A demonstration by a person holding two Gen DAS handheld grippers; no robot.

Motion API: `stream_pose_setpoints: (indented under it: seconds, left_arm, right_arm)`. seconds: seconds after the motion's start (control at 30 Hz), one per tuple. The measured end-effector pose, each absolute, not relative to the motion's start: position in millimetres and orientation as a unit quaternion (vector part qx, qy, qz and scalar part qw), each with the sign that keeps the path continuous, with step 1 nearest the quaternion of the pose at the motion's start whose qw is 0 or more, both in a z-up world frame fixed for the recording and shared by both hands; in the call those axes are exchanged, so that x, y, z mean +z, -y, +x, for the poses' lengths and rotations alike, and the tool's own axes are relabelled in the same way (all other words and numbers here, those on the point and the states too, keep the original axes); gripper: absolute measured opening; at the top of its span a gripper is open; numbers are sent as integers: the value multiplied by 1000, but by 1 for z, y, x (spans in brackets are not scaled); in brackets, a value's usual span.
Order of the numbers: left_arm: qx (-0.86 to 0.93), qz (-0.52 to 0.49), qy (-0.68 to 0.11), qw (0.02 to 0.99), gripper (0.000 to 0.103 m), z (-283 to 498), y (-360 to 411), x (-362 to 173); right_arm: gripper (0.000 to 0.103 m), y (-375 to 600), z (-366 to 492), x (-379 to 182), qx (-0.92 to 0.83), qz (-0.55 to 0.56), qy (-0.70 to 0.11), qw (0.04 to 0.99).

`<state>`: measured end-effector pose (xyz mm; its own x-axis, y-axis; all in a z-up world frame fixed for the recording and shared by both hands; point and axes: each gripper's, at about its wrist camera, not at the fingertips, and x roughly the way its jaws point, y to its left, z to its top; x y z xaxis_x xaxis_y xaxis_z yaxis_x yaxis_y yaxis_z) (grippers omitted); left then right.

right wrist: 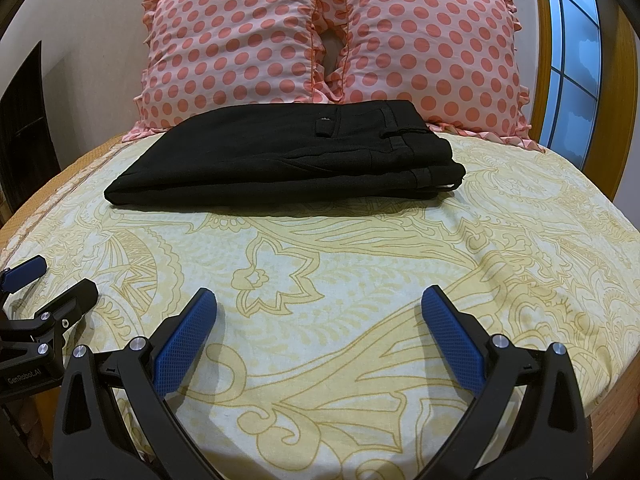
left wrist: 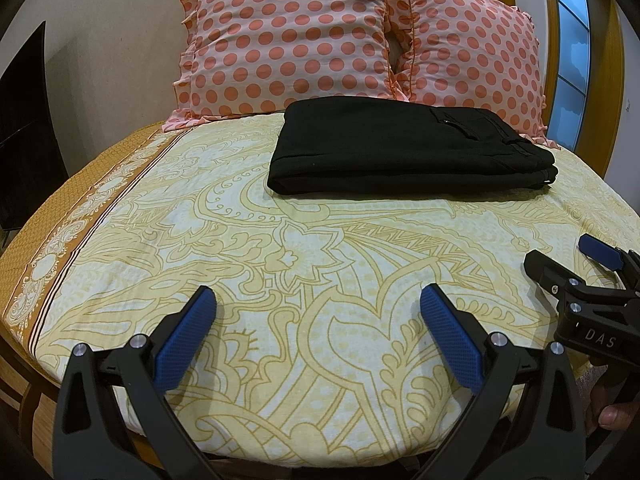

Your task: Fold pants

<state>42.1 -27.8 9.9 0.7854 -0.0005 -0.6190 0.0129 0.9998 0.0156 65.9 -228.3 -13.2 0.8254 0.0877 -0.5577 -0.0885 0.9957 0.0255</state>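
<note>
Black pants [left wrist: 404,148] lie folded into a flat rectangle on the bed, just in front of the pillows; they also show in the right wrist view [right wrist: 280,156], with the waistband at the right end. My left gripper [left wrist: 318,300] is open and empty, low over the near part of the bed, well short of the pants. My right gripper [right wrist: 320,300] is open and empty too, beside the left one. The right gripper shows at the right edge of the left wrist view [left wrist: 568,256], and the left gripper at the left edge of the right wrist view [right wrist: 52,280].
The bed has a yellow patterned sheet [left wrist: 280,264] with a brown border on the left. Two pink polka-dot pillows [left wrist: 288,40] [right wrist: 432,52] lean against the wall behind the pants. A window [right wrist: 572,60] stands at the right. A dark panel [left wrist: 24,120] is at the left.
</note>
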Motion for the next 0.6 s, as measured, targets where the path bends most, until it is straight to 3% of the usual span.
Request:
stream_pose_setpoints:
  seconds: [0.6]
  left_arm:
    - [-3,11,-326,945,101,41,29,9]
  right_arm:
    - [102,229,66,-13,46,-1,-292,955]
